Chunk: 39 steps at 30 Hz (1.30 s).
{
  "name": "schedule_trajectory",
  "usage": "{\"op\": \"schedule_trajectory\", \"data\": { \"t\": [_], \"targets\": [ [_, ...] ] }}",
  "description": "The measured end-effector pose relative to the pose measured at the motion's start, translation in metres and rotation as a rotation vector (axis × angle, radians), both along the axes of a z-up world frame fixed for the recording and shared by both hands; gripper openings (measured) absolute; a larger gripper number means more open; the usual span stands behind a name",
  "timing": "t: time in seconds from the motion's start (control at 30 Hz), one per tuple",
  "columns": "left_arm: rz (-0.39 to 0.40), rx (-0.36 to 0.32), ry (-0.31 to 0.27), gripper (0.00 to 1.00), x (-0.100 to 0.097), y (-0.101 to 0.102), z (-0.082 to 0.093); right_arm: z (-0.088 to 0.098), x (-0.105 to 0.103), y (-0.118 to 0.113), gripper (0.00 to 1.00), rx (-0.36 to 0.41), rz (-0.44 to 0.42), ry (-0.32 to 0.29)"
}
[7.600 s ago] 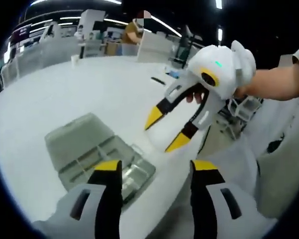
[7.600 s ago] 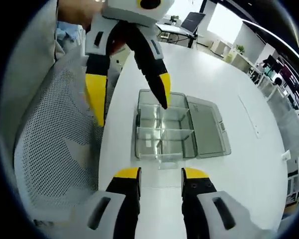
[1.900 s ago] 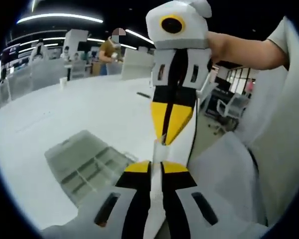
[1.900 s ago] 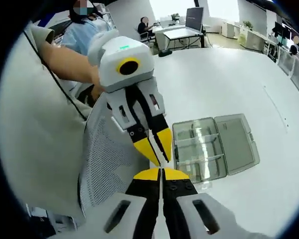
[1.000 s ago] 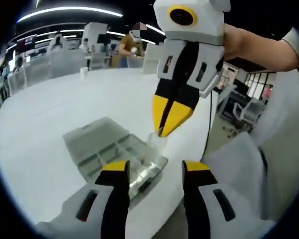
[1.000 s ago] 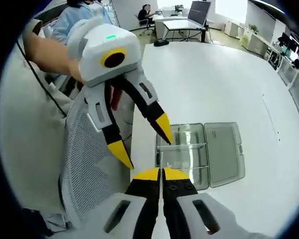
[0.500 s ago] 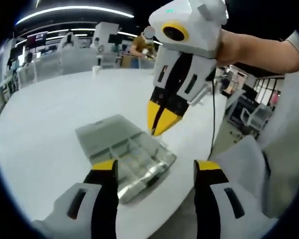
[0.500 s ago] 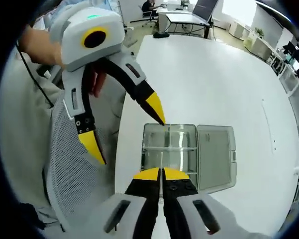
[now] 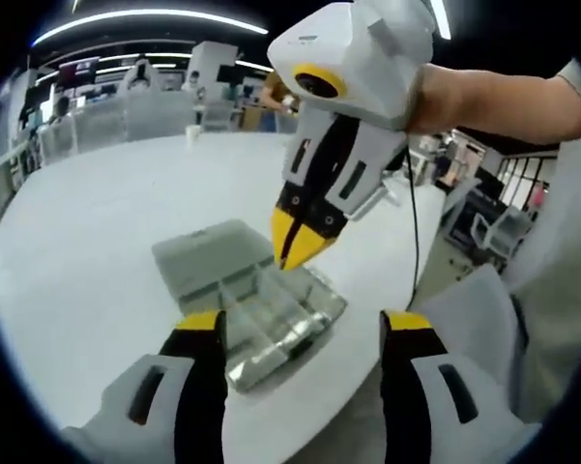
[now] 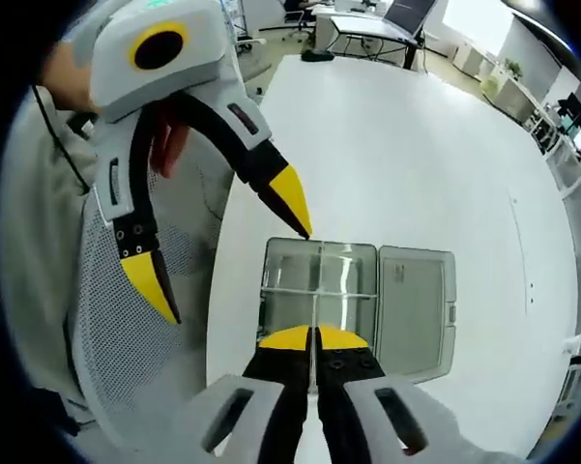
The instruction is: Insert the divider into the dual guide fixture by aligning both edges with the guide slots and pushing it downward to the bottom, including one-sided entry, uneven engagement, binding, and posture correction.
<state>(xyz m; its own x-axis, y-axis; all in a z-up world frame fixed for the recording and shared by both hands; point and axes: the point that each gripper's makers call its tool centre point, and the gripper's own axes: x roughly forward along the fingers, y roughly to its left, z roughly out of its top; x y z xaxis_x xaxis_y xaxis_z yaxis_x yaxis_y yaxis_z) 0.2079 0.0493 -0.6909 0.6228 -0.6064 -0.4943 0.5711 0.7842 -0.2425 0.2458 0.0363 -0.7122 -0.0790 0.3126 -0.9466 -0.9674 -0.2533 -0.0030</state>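
My grippers wear glossy white and yellow plastic. The box (image 10: 367, 290) looks like clear, smooth plastic, the divider (image 10: 313, 324) thin and transparent. The table (image 10: 406, 155) is matt white.

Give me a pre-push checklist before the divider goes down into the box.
1. Right hand-held gripper shut on divider: ok.
2. Left hand-held gripper open, off the divider: ok.
3. Box lid open, compartments exposed: ok.
4. Divider above the box: ok.
5. Both divider edges in the guide slots: cannot tell.
6. Box lying flat on table: ok.
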Motion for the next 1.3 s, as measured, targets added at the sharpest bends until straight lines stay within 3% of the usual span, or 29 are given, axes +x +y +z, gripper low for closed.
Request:
{"op": "schedule_trajectory", "data": {
  "t": [1.3],
  "targets": [
    [0.019, -0.015, 0.019, 0.61, 0.001, 0.006, -0.006, -0.014, 0.002, 0.006, 0.00, -0.018, -0.008, 0.012]
  ]
}}
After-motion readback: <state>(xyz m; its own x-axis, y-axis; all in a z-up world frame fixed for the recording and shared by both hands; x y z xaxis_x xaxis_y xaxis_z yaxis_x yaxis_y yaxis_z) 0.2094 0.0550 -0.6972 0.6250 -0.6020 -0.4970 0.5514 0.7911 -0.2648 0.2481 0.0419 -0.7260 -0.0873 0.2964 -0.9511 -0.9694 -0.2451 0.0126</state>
